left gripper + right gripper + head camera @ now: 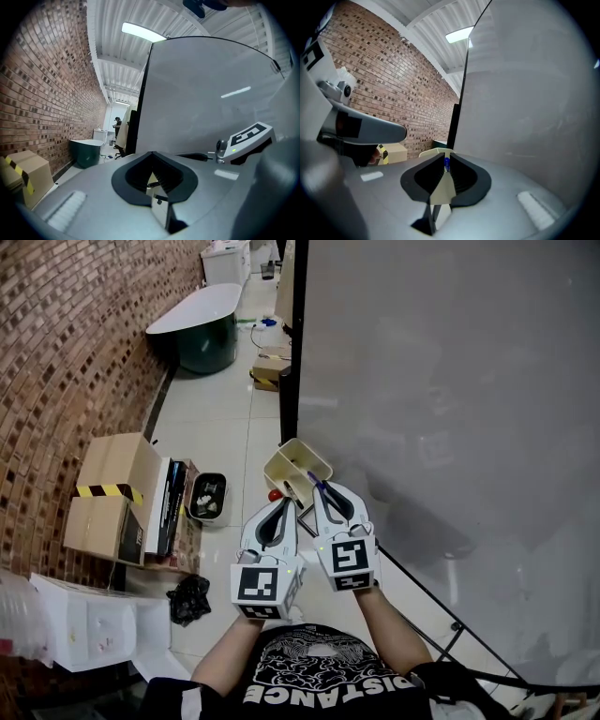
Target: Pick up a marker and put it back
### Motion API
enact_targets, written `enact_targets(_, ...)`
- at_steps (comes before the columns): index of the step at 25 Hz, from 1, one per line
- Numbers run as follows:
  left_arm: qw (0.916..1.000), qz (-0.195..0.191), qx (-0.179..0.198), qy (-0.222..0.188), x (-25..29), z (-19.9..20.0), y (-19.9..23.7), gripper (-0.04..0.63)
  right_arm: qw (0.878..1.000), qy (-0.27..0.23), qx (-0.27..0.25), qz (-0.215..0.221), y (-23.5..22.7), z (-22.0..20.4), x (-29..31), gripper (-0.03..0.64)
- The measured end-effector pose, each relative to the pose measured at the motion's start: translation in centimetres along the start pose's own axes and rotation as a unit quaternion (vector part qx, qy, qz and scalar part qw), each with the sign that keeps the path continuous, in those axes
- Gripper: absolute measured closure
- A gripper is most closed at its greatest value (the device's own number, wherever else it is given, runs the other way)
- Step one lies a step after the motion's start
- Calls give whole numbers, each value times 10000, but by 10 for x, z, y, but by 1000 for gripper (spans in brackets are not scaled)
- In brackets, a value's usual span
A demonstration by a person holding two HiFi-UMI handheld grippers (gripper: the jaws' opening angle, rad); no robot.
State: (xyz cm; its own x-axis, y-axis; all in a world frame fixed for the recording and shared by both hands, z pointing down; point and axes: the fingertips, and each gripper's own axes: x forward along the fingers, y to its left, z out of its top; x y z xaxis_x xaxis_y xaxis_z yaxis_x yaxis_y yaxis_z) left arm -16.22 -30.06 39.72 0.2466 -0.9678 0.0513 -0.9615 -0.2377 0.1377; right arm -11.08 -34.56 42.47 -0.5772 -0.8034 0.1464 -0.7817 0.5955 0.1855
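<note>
Whiteboard (450,381), brick wall (66,352), tiled floor (216,418); right gripper (323,491) pinches blue marker (446,163), left gripper (285,505) jaws together.

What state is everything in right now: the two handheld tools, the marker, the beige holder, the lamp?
Left tool: shut, empty.
Right tool: shut on the blue marker.
Blue marker: held at the tool's tip, close to the beige holder.
Beige holder: open on top.
Ceiling lamp: lit.

Pale tiled floor (211,418) with cardboard boxes (98,521), a dark green tub (202,334), a black bag (190,599).
</note>
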Motion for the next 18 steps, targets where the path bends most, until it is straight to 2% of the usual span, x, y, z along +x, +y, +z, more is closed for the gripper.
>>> enact_targets(18,10000,63,-1,34,-5,-2,6,589,9999,54,-53,-70,4,-8,8,583)
